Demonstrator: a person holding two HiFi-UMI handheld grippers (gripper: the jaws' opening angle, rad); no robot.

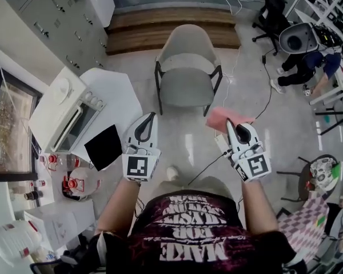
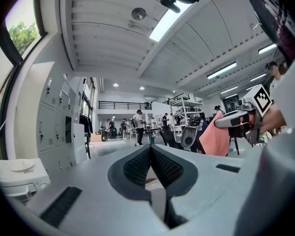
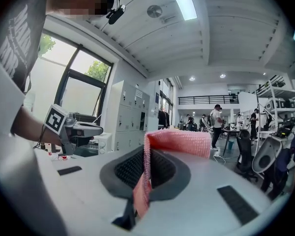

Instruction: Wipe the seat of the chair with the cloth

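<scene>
The pink cloth (image 1: 227, 117) is clamped between the jaws of the right hand-held gripper (image 1: 231, 125), held in the air over the floor (image 1: 177, 138). It is short of the chair (image 1: 186, 67) and just off the chair's front right corner. In the right gripper view the cloth (image 3: 179, 141) runs up between the pads and folds over to one side. The left hand-held gripper (image 1: 150, 117) is clenched with nothing in it; its jaws meet tip to tip in its own view.

The grey seat (image 1: 186, 87) is bare, its front edge facing the person, with open floor between them. A white bench (image 1: 117, 90) with an oven (image 1: 63, 110) stands near the chair's left side. A cable (image 1: 264, 103) trails across the floor to its right, and a wooden step (image 1: 160, 30) runs behind it.
</scene>
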